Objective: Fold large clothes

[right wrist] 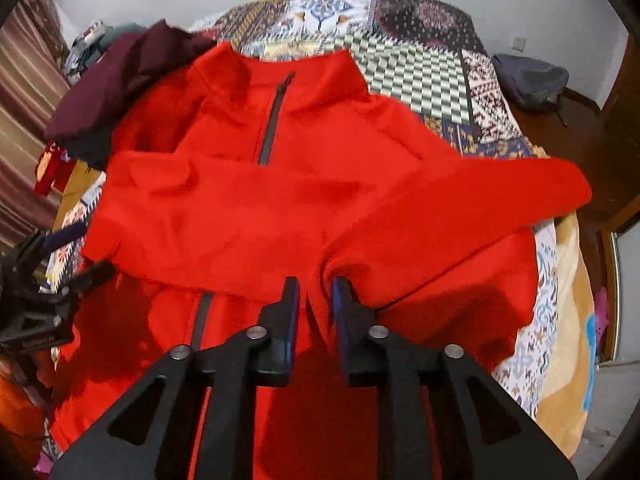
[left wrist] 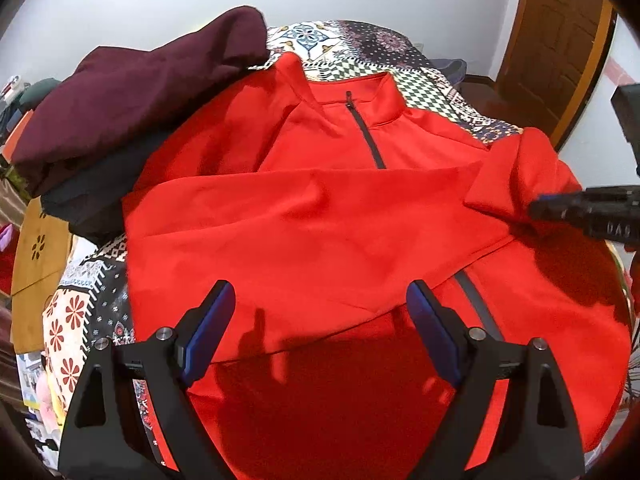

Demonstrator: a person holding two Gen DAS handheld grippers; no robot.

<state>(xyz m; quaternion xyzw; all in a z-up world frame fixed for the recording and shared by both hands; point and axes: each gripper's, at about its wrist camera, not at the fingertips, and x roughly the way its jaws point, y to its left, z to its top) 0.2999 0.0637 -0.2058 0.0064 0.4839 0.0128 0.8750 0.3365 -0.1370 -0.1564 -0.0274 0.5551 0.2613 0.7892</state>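
We cannot see the red jacket's zipper mid-frame, where a folded sleeve covers it. Its hem runs off the bottom edge. At the upper left, the dark garment under the maroon one stays unidentifiable.

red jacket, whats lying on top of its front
One red sleeve is folded across the red jacket, covering the middle of the dark zipper. The other sleeve runs to the right tongs. Anything beneath stays hidden.
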